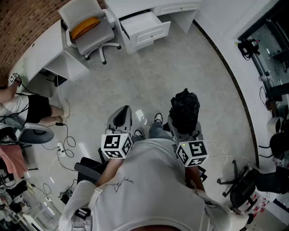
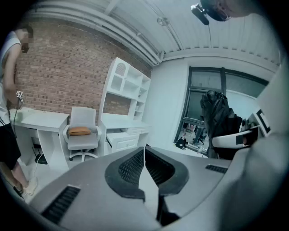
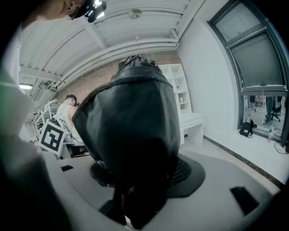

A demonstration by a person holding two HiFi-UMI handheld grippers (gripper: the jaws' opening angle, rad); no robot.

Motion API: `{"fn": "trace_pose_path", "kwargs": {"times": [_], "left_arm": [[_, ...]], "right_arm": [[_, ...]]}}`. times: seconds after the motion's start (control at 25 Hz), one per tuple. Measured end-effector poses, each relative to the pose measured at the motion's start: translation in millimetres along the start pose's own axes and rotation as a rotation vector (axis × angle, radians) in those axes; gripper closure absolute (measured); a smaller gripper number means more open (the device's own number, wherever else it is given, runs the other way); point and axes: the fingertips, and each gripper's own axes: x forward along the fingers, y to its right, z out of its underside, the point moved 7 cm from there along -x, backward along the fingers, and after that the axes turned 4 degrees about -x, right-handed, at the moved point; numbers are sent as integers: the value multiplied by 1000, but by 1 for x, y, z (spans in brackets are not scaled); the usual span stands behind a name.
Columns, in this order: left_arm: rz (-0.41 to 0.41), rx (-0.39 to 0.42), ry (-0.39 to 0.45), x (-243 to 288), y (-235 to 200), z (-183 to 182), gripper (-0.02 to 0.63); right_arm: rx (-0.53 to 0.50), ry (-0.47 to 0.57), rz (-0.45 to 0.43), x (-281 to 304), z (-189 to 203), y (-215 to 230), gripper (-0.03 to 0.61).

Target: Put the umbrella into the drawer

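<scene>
Right gripper (image 3: 141,178) clamped on umbrella (image 1: 184,108); jaws wide round black bundle, which sticks out ahead along jaws. Left gripper (image 2: 144,168) jaws together, empty. Open drawer (image 1: 152,34) top centre of head view, well apart, ahead of umbrella.

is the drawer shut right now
No, the drawer stands pulled out from the white desk, and the head view looks down into it.

Folded black umbrella (image 1: 184,107) held well apart from the pulled-out white drawer (image 1: 152,34).
</scene>
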Motion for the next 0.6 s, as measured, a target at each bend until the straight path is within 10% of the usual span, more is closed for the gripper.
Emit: {"fn": "trace_pose_path", "kwargs": {"times": [0.6], "left_arm": [[-9,10,73,75,28,-29,595]], "right_arm": [[4,99,-52,50,-35,93,328]]}}
